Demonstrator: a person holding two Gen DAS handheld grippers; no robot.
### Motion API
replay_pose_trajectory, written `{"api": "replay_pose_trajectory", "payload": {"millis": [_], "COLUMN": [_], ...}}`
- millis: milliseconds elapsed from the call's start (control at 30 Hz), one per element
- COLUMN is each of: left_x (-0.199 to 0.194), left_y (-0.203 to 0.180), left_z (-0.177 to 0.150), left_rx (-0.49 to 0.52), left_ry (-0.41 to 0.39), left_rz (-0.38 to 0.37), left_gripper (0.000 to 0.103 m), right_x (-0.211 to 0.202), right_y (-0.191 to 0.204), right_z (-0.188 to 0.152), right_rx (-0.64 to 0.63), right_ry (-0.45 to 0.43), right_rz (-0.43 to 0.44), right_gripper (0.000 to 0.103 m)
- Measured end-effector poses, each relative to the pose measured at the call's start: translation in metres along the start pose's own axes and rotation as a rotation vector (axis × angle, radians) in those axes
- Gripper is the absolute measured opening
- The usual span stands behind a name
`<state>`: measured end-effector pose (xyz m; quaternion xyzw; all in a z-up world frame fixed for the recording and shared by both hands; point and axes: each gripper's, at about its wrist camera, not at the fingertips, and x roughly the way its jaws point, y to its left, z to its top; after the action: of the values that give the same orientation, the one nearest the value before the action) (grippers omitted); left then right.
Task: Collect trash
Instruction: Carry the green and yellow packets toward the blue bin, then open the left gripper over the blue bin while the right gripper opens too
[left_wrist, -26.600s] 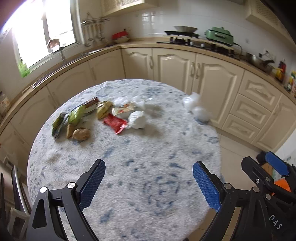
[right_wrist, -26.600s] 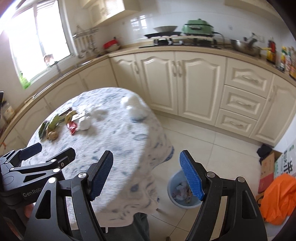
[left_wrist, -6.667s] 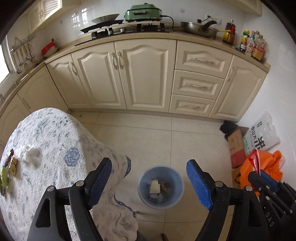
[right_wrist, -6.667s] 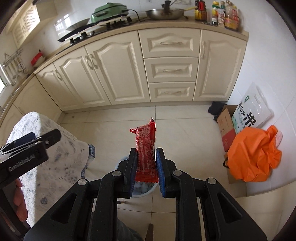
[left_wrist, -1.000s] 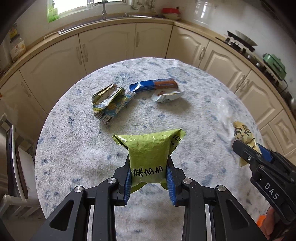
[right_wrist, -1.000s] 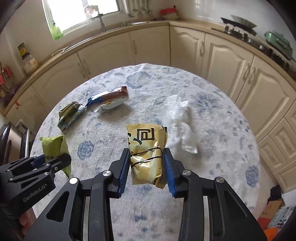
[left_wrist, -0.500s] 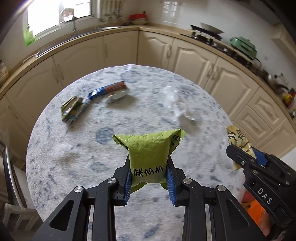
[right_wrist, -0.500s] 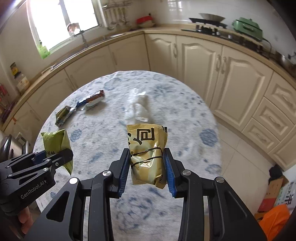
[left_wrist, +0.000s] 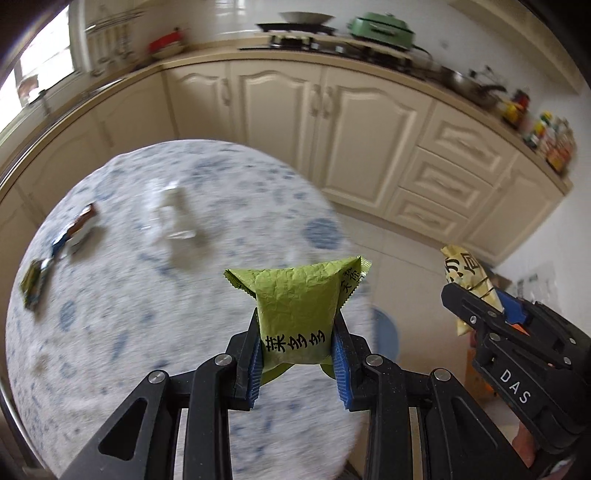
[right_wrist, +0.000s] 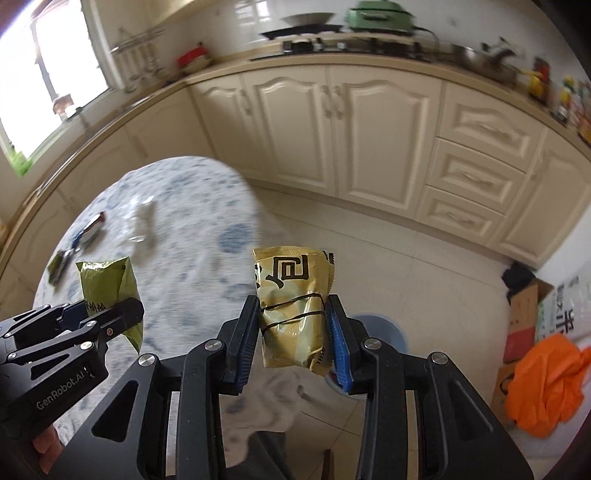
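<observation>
My left gripper (left_wrist: 297, 347) is shut on a green snack wrapper (left_wrist: 295, 295), held above the right edge of the round table (left_wrist: 147, 314). My right gripper (right_wrist: 293, 343) is shut on a tan snack wrapper (right_wrist: 291, 295), held past the table edge over the floor. The blue trash bin (right_wrist: 384, 328) stands on the floor, mostly hidden behind the right gripper; in the left wrist view a sliver of it (left_wrist: 386, 332) shows beside the table. Left on the table are a clear plastic wrapper (left_wrist: 173, 214), a blue and brown wrapper (left_wrist: 77, 229) and a green wrapper (left_wrist: 31, 282).
Cream kitchen cabinets (right_wrist: 351, 125) curve along the back. An orange bag (right_wrist: 546, 384) and a cardboard box (right_wrist: 524, 314) sit on the floor at right. Tiled floor (right_wrist: 424, 266) lies between table and cabinets.
Both grippers have swung right, away from the table's middle toward its right edge and the floor. The bin has come into view. Both wrappers stay gripped.
</observation>
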<state>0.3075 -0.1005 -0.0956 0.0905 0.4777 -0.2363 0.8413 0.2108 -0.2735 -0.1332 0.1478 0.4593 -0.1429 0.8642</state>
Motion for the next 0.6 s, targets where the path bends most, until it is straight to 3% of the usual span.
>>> {"api": "replay_pose_trajectory", "payload": {"millis": [300, 600], "left_x": [0.057, 0.111], "left_y": [-0.098, -0.156], "left_z": [0.019, 0.046], "left_rx": [0.168, 0.263], "left_ry": [0.094, 0.126], "left_rz": [-0.083, -0.083], "left_gripper": [0.031, 0.032], "right_x": [-0.007, -0.008], "right_y": [-0.099, -0.156], "right_z": [-0.017, -0.039], "right_rx": [0.182, 0.295], "right_ry": [0.017, 0.051], "right_rz": [-0.132, -0.196], "right_gripper": [0.036, 0.036]}}
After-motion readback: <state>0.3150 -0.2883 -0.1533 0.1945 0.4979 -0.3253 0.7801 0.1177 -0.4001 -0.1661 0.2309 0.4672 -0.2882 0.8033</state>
